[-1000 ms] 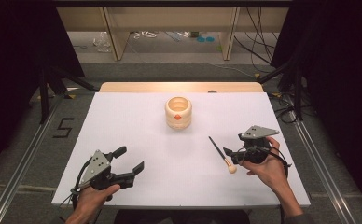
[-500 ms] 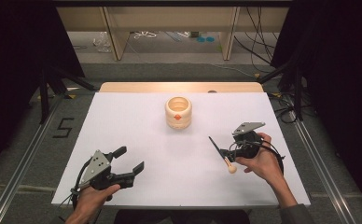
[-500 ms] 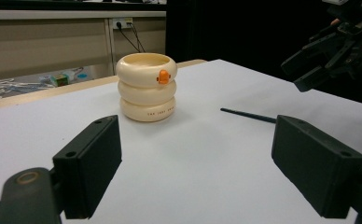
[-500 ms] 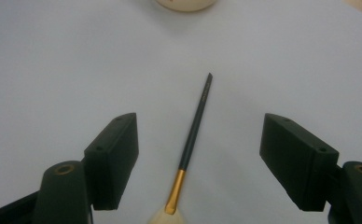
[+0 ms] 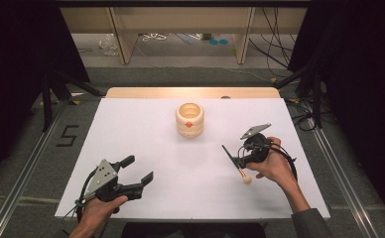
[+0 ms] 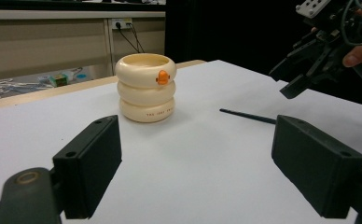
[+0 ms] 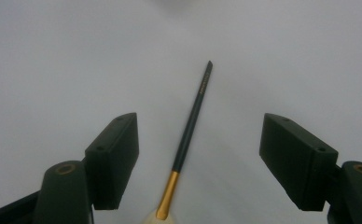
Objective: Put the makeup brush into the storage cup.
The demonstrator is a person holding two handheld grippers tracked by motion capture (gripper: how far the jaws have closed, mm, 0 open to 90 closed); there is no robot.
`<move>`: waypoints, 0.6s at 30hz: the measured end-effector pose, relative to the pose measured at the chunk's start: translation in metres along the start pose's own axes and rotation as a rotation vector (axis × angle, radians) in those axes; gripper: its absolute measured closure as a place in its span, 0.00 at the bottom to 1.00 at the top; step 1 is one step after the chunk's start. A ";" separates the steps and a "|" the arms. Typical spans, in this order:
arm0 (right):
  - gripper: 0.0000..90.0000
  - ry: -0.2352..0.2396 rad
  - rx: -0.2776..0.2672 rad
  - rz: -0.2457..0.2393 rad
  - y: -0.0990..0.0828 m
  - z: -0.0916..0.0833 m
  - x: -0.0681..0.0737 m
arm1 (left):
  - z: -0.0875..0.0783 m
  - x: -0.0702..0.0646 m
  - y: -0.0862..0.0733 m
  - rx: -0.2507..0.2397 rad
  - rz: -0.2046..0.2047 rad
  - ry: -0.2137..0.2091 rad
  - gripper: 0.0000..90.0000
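Observation:
A slim brush [image 7: 190, 125] with a dark handle, a gold ferrule and a pale head [image 5: 245, 177] lies on the white table [image 5: 146, 129] at the right. My right gripper [image 5: 236, 159] hovers over it, tilted down, with the handle running between its open jaws [image 7: 200, 140]; the pads stand well clear of it. Those jaws have just been closing slightly. A cream ringed cup [image 5: 189, 120] with an orange mark stands upright at the table's middle back [image 6: 145, 87]. At the front left my left gripper [image 5: 138, 168] rests open and empty, facing the cup [image 6: 195, 158].
The right gripper [image 6: 305, 70] and the brush's handle tip [image 6: 247, 116] also appear in the left gripper view. A wooden strip [image 5: 190, 92] edges the table's far side, with shelving and cables beyond. Metal rails run along both sides of the table.
My right hand has moved left and slightly down, bringing its gripper over the brush. The left gripper and the cup have stayed put.

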State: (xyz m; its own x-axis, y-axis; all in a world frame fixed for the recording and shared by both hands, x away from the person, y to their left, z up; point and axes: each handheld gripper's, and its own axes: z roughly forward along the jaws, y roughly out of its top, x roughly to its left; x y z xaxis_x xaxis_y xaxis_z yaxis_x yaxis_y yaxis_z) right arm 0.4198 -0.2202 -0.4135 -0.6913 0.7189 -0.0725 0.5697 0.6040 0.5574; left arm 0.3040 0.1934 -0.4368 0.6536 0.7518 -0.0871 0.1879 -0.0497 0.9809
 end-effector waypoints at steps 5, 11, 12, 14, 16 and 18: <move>0.33 -0.002 0.057 0.018 0.004 0.006 0.000 | -0.002 0.000 0.001 0.008 0.004 0.009 0.17; 0.34 0.000 0.086 -0.013 0.006 0.015 -0.001 | -0.002 0.000 0.001 0.007 0.002 0.008 0.17; 0.35 0.006 0.092 -0.015 0.006 0.018 -0.001 | -0.002 0.000 0.001 0.007 0.003 0.008 0.17; 0.36 0.007 0.097 -0.017 0.006 0.019 -0.002 | -0.002 0.000 0.001 0.007 0.002 0.009 0.17; 0.37 0.023 0.120 0.012 0.007 0.021 -0.001 | -0.002 0.000 0.001 0.007 0.004 0.008 0.17; 0.39 0.029 0.119 0.007 0.008 0.023 -0.003 | -0.002 0.000 0.001 0.006 0.004 0.008 0.17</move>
State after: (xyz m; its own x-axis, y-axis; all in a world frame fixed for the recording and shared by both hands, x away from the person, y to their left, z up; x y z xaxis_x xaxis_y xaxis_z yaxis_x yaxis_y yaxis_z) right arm 0.4364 -0.2097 -0.4280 -0.6984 0.7143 -0.0439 0.6223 0.6366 0.4555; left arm 0.3028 0.1946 -0.4354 0.6485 0.7569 -0.0814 0.1894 -0.0569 0.9802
